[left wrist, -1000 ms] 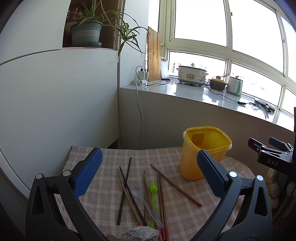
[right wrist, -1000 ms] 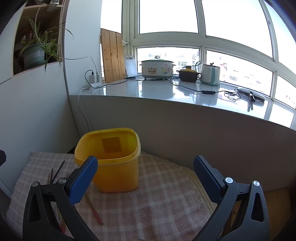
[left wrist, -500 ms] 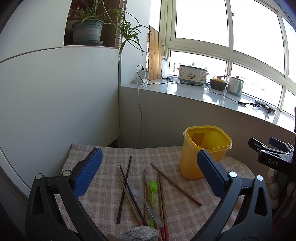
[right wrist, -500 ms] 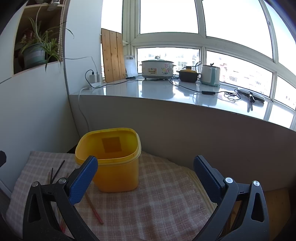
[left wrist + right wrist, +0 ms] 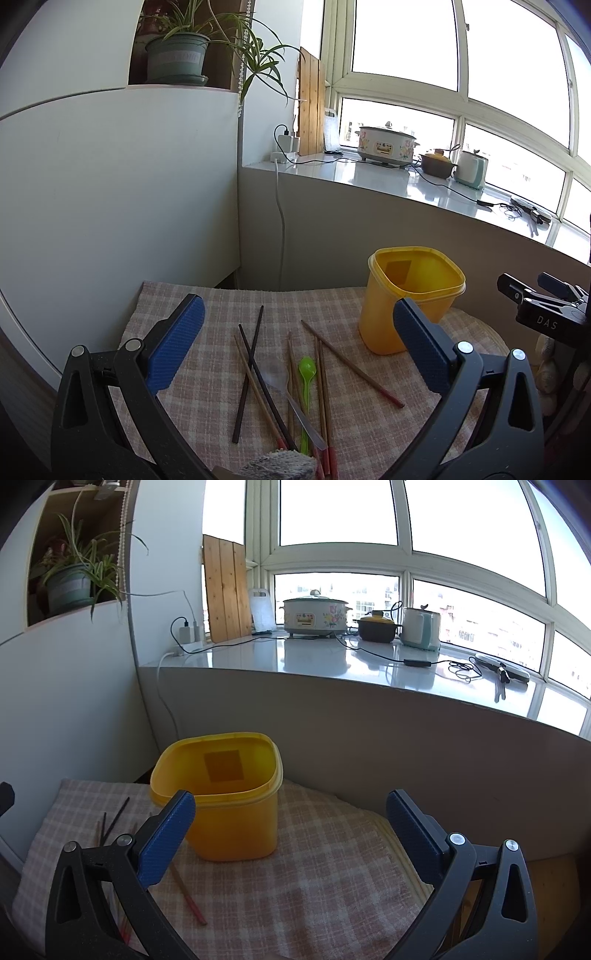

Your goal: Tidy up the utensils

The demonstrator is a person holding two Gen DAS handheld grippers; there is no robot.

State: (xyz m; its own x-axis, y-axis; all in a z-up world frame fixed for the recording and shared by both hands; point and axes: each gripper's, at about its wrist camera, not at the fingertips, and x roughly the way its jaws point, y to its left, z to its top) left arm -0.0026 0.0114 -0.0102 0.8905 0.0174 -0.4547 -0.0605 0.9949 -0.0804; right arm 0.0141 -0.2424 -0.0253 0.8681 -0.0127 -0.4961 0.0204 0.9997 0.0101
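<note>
Chopsticks [image 5: 325, 373] and green spoon [image 5: 306, 373] lying loose on checked cloth [image 5: 221, 306] beside upright yellow container [image 5: 410, 295]; left gripper [image 5: 295, 339] and right gripper [image 5: 291, 830] both spread wide, holding nothing.

Potted spider plant [image 5: 176, 55] sits in a wall niche, upper left. On the windowsill [image 5: 369, 664]: wooden board [image 5: 225, 590] leaning upright, floral electric cooker [image 5: 314, 616], brown clay pot [image 5: 376, 627], pale kettle [image 5: 421, 627], black cables [image 5: 458, 670]. White charger [image 5: 285, 142] plugged in, its cord hanging down the wall.
</note>
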